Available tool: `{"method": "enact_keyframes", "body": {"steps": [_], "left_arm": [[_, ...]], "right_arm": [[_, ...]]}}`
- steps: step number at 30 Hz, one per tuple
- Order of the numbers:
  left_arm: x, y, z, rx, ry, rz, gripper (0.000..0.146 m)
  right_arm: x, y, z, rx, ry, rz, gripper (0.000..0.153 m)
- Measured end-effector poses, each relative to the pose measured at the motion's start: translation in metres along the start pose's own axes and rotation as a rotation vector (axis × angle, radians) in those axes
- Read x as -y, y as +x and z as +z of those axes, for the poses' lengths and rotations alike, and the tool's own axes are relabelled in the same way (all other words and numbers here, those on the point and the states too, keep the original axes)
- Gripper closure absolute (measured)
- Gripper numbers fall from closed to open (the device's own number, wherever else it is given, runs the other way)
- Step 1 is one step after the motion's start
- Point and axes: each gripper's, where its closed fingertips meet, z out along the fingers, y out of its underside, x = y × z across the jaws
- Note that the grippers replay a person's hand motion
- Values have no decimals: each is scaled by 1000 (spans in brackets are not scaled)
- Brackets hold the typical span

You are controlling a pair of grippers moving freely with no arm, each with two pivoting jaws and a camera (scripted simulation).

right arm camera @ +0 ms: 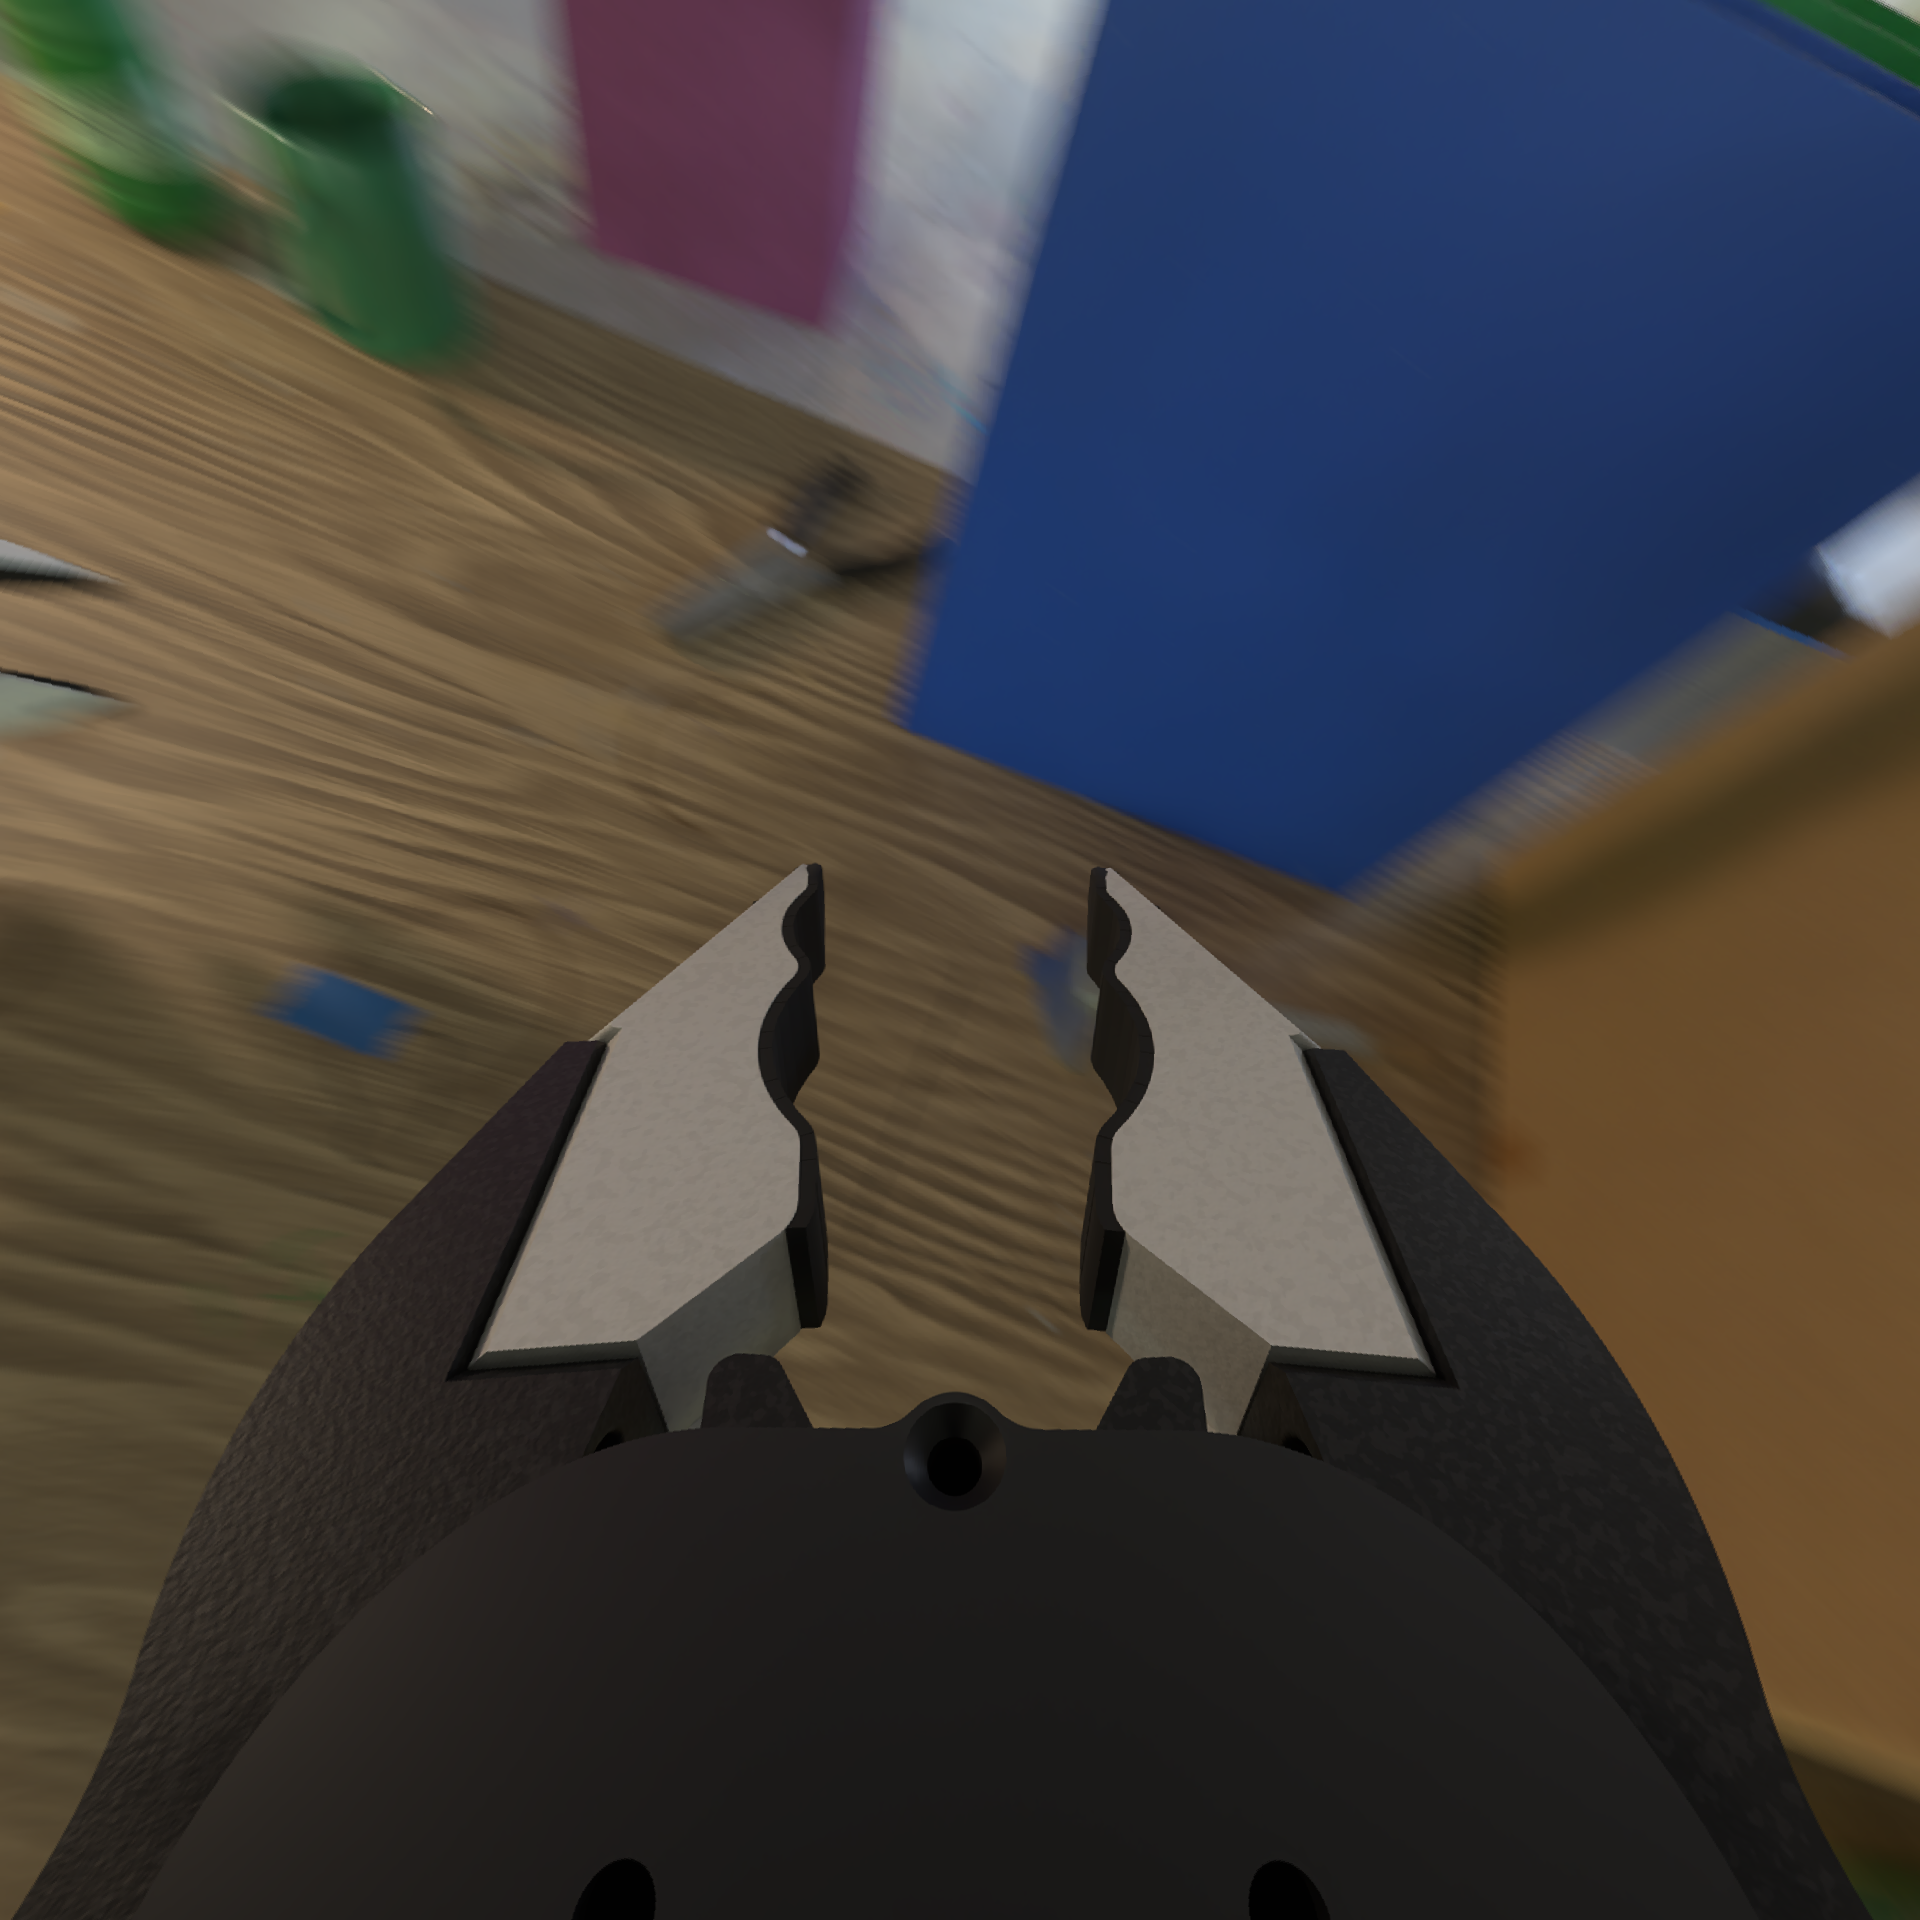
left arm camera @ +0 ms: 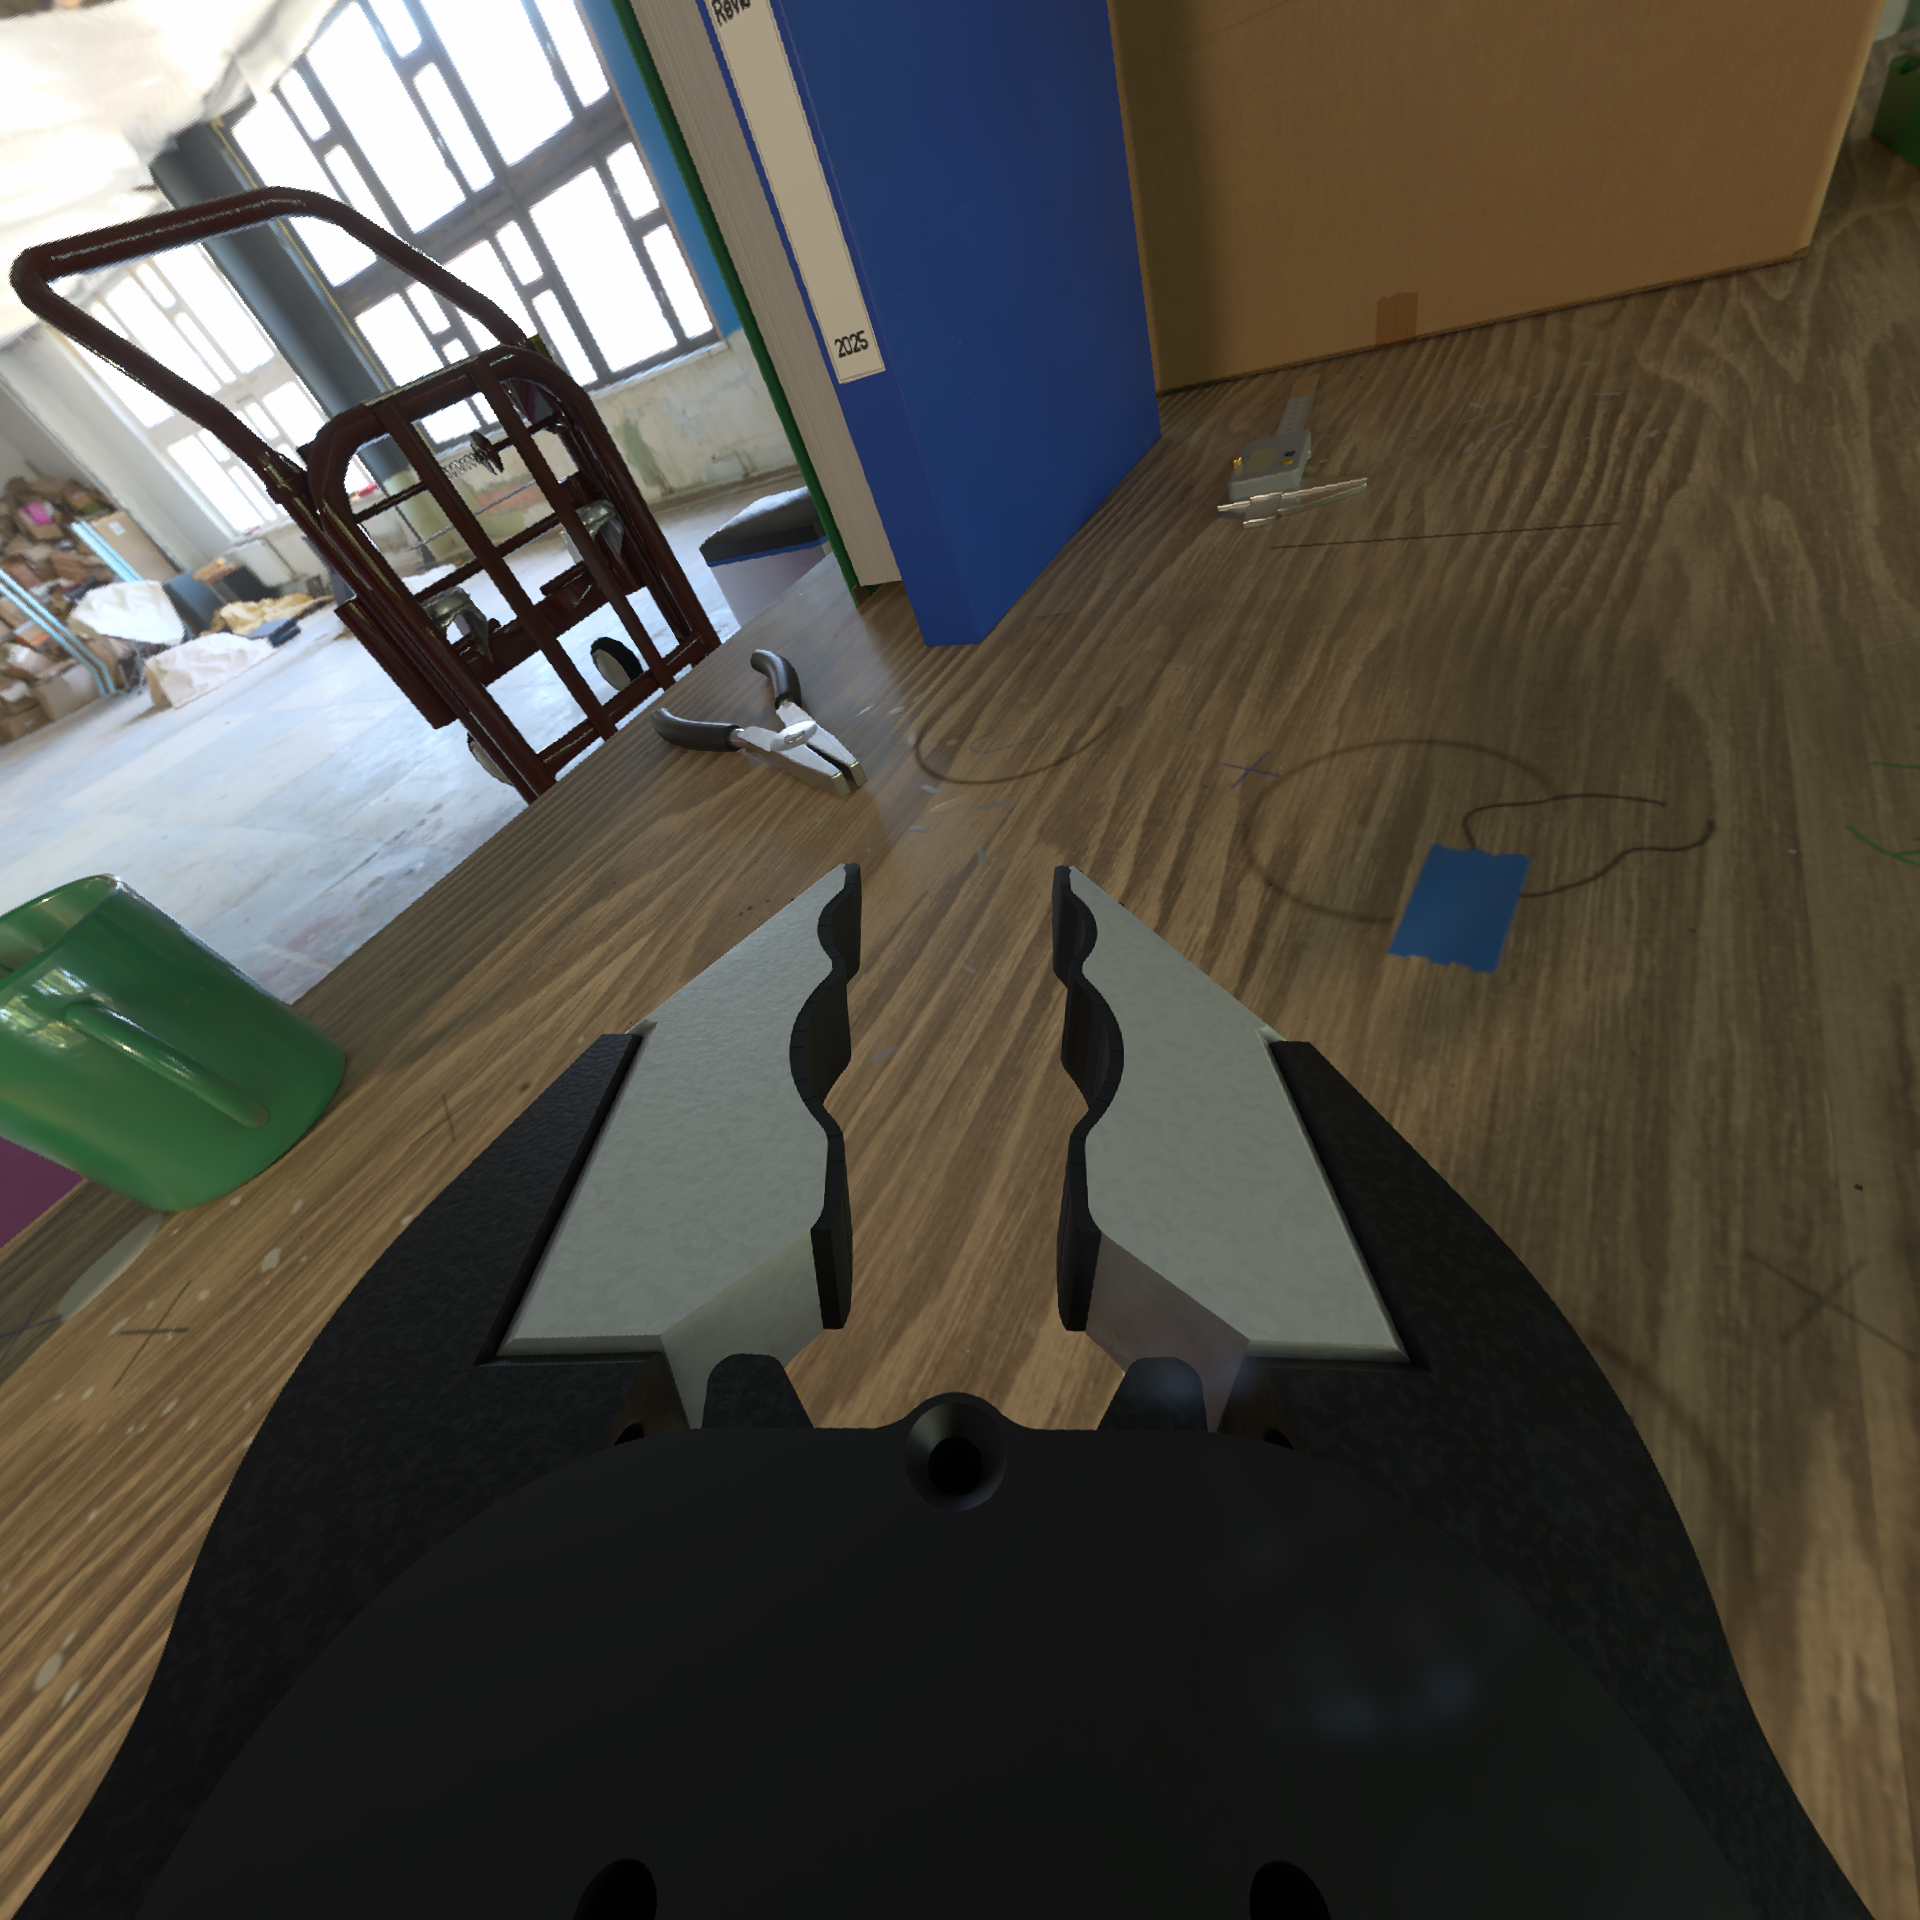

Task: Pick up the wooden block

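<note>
No wooden block shows in either view. My left gripper [left arm camera: 956, 883] is open and empty, low over the wooden table [left arm camera: 1351, 1143], with bare tabletop between its fingers. My right gripper [right arm camera: 956, 883] is open and empty over the same table [right arm camera: 416, 831]; its view is blurred by motion. Two pale pointed tips at the left edge of the right wrist view [right arm camera: 52, 566] may be the other gripper's fingers.
Pliers [left arm camera: 769, 732] lie ahead of the left gripper, near the table edge. A blue binder [left arm camera: 935, 312] and a cardboard box [left arm camera: 1455, 156] stand behind. A caliper [left arm camera: 1283, 483] and blue tape [left arm camera: 1460, 907] lie to the right. A green mug [left arm camera: 135, 1049] stands at the left.
</note>
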Motion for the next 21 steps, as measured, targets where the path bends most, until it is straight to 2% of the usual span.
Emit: {"method": "enact_keyframes", "body": {"steps": [4,6,7,11,14,19,21], "left_arm": [[-1,-5,0,15,-3,-7,109],[-2,-8,0,26,-6,-13,109],[-2,-9,0,29,-7,-16,109],[-4,-13,-1,51,-14,-9,109],[-7,-16,0,57,-24,-9,110],[-14,-24,1,105,-77,6,113],[-14,-27,1,118,-76,-5,110]], "right_arm": [[58,-138,11,505,216,81,96],[65,-201,31,723,239,111,91],[61,-225,51,774,224,108,89],[31,-272,151,670,125,120,90],[22,-293,189,703,184,204,97],[24,-295,197,785,238,277,94],[27,-287,196,771,270,280,91]]}}
